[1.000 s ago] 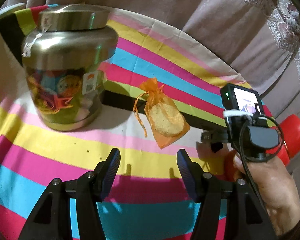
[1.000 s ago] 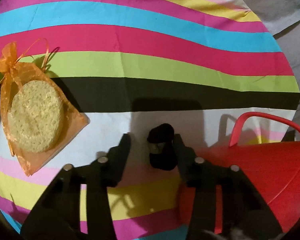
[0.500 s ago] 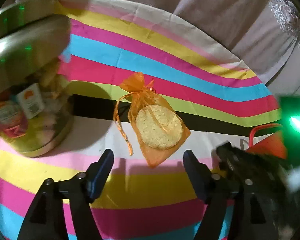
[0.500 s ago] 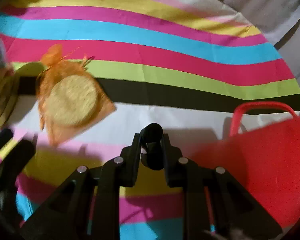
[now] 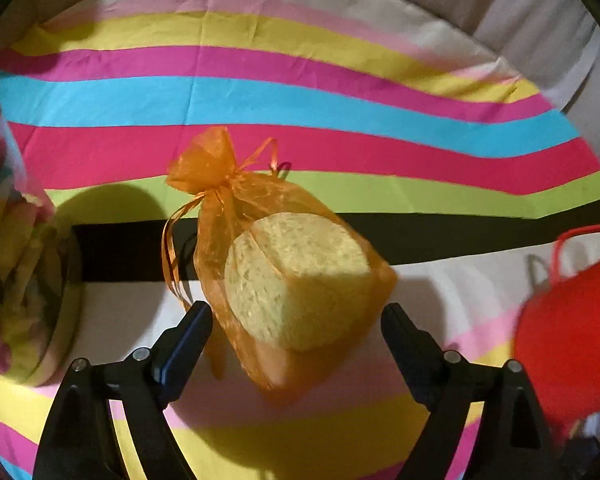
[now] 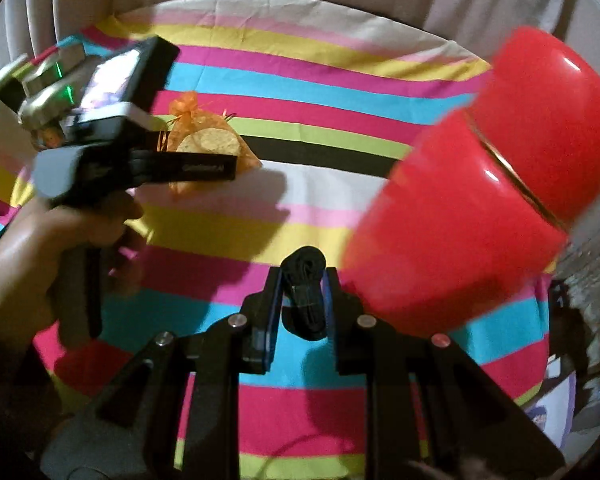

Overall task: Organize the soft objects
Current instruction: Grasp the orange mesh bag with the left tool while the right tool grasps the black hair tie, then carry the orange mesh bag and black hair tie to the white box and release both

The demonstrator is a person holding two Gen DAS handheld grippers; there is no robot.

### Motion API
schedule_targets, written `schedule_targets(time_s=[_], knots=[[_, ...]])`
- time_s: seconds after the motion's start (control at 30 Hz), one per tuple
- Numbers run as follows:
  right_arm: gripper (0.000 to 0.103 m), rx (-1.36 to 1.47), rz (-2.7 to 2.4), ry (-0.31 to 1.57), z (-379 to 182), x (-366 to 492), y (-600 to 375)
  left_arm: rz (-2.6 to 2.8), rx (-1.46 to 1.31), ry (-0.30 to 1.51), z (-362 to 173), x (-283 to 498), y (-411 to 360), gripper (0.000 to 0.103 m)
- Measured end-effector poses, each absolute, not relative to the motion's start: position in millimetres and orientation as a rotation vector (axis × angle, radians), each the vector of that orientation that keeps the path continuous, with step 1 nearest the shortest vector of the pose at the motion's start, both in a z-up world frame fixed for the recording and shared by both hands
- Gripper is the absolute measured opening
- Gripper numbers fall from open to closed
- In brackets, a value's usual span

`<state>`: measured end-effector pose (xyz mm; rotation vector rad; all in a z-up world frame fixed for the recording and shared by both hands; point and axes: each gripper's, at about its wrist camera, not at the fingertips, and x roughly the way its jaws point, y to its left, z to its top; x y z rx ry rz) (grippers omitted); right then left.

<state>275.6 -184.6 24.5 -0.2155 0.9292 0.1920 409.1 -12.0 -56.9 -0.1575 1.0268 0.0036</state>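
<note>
Judging from both wrist views, I put the job at roughly its middle, with nothing yet shown as stowed. My right gripper (image 6: pixel 302 294) is clamped narrow on a small black roll (image 6: pixel 306 292), some soft dark bundle whose make I cannot tell, and it hangs clear of the striped cloth (image 6: pixel 300 88). At about 2 o'clock from it looms the red tub (image 6: pixel 472 208), blurred; I take that as the likely bin for the soft things, though I cannot see into it from here.

My left gripper (image 5: pixel 296 320) has its jaws opening, already wide, with the lower end of the orange pouch (image 5: pixel 236 216) between them. The pads stand off on either side and do not press it. The pouch lies on the cloth, its tied neck toward 11 o'clock, and the yellow sponge (image 5: pixel 300 280) shows through the mesh. A jar (image 5: pixel 16 260) sits blurred at 9 o'clock in the left view, and the tub's edge at 3 o'clock.

In the right view my left hand (image 6: pixel 56 248) shows at 9 o'clock, holding its gripper over the pouch.

So as I read it: the roll is picked and needs dropping off, probably in the tub. The pouch is lined up but not grasped; closing, lifting and placing are all left for it. Whether other soft items remain I cannot tell.
</note>
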Motion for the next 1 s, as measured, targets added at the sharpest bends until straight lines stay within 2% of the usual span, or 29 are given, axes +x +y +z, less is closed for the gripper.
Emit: schedule_targets(time_s=[0.13, 0.23, 0.47, 1.0], knots=[[0.024, -0.157, 0.191, 0.924, 31, 263, -205, 0.027, -0.081, 1.038, -62, 419, -21, 0.088], [0.024, -0.142, 0.183, 0.919, 34, 258, -216, 0.042, -0.017, 1.020, -62, 418, -28, 0.080], [0.024, -0.121, 0.179, 0.935, 29, 251, -230, 0.029, 0.005, 1.011, -58, 401, -27, 0.080], [0.024, -0.068, 0.147, 0.930, 35, 222, -271, -0.069, -0.105, 0.924, 12, 291, -41, 0.080]])
